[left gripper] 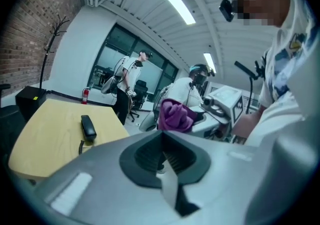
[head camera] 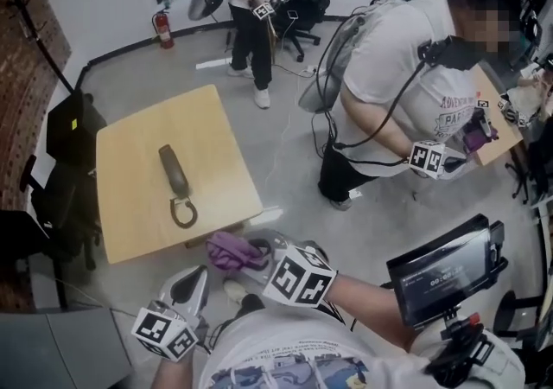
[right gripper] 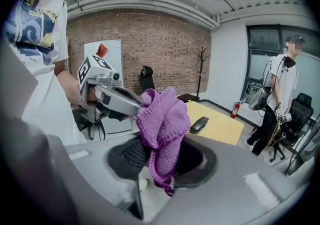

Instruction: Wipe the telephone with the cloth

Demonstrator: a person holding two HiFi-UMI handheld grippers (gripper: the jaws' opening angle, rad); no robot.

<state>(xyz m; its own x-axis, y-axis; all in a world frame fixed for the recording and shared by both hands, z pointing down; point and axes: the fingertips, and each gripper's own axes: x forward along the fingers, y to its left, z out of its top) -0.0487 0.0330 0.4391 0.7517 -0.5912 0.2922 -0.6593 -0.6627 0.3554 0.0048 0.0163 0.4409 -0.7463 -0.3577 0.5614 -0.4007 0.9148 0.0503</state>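
Note:
A dark telephone handset (head camera: 172, 171) with a coiled cord lies on the light wooden table (head camera: 130, 223). Below the table's near edge, my right gripper (head camera: 251, 255) is shut on a bunched purple cloth (head camera: 230, 250). In the right gripper view the cloth (right gripper: 161, 128) fills the space between the jaws and hangs down, with the handset (right gripper: 199, 124) far behind it. My left gripper (head camera: 198, 276) hovers to the left of the cloth, off the table and shut with nothing in it. Its own view shows the closed jaws, the cloth (left gripper: 175, 115) beyond them and the handset (left gripper: 88, 127) on the table.
A black chair (head camera: 71, 126) and a coat rack stand left of the table. A person (head camera: 396, 93) holding grippers bends over to the right, and another person (head camera: 251, 7) stands at the back. A screen on a rig (head camera: 443, 270) sits near my right side.

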